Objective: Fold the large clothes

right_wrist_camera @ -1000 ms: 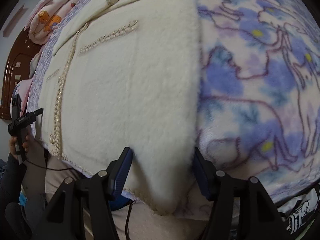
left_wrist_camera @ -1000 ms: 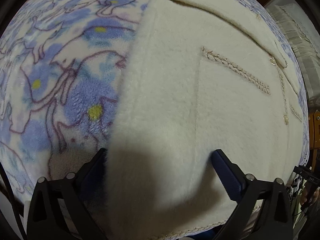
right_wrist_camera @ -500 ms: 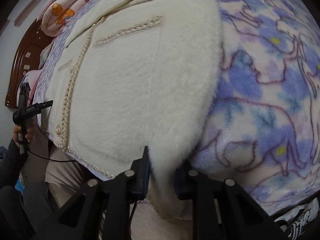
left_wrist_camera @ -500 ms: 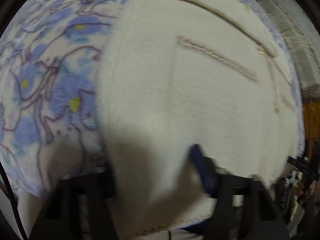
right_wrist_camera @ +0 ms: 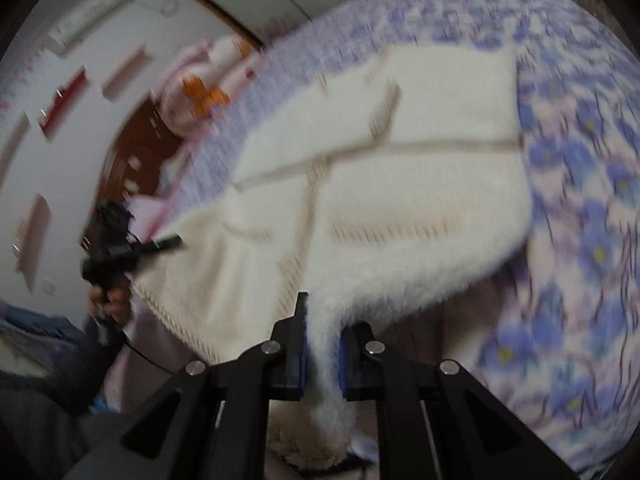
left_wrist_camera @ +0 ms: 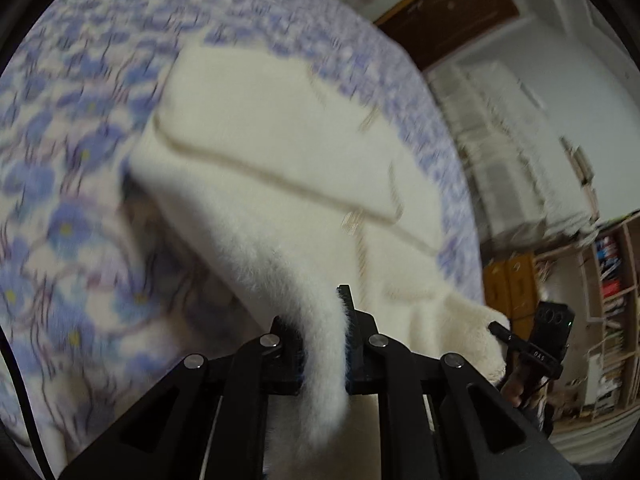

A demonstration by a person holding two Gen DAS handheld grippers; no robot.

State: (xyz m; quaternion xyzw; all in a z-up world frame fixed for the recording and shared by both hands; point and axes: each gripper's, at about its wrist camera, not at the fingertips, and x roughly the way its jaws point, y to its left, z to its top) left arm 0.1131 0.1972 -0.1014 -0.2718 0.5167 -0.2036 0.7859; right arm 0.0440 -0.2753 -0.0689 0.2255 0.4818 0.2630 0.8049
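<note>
The fold is judged to be in its early part. One cream fleece coat (left_wrist_camera: 280,148) is spread on the bed, over a blue flowered blanket (left_wrist_camera: 60,184), and its near hem is raised clear of the blanket at two places. The left tool (left_wrist_camera: 320,344) is closed on the hem's corner at 6 o'clock in the left wrist view, with a strip of white pile pinched between its pads. The right tool (right_wrist_camera: 322,352) is clamped the same way on the other corner, at 6 o'clock in the right wrist view. The jaws of both tools have just been closing, with the fabric caught between them.

What is done, as far as can be seen: the sleeves are already laid in over the body, and the hem is gripped and lifted. What is left is judged to be the carrying of the hem toward the collar at 12 o'clock, the laying down and any further halving.

Counted: one coat, one blanket, two tools, one pink pillow (right_wrist_camera: 208,76) at 11 o'clock in the right wrist view, and one bookshelf (left_wrist_camera: 608,280) at 3 o'clock in the left wrist view. Both views are blurred, so the trim is not counted.
</note>
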